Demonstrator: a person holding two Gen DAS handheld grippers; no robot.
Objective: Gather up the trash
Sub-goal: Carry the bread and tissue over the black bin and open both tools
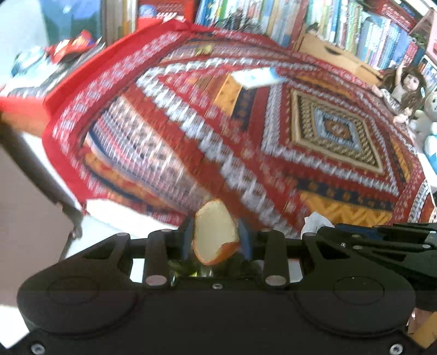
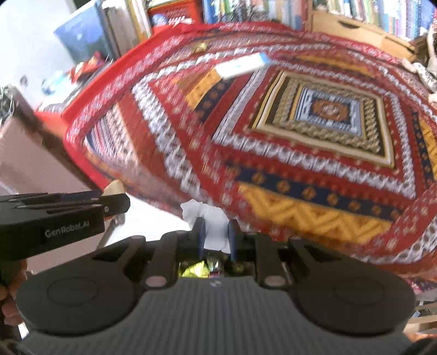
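Both hand-held grippers point steeply down, side by side over the near edge of a patterned red cloth (image 1: 191,131) covering the worktop; the view is motion-blurred.

Left hand-held gripper (image 1: 215,232): jaws narrowed and clamped on a piece of orange peel (image 1: 214,232), pale pith side facing the camera, orange rind showing at its lower edge. The peel stands roughly upright between the blue pads, lifted off the cloth. In the right wrist view the same tool comes in from the left edge, and a pale tip of the peel pokes out past its fingers.

Right hand-held gripper (image 2: 215,232): jaws nearly closed, pinching a crumpled white tissue (image 2: 210,218). The tissue bunches above and between the pads and is held clear of the cloth. In the left wrist view it shows as a white scrap just right of the peel, beside the other tool's black body.

A few fingers of the person (image 2: 11,300) show at the lower left edge of the right wrist view.

Farther back on the cloth lies a flat white and blue box (image 1: 256,76), well apart from both tools. Bookshelves (image 1: 341,24) run behind the worktop; a doll (image 1: 404,87) sits at the right edge.
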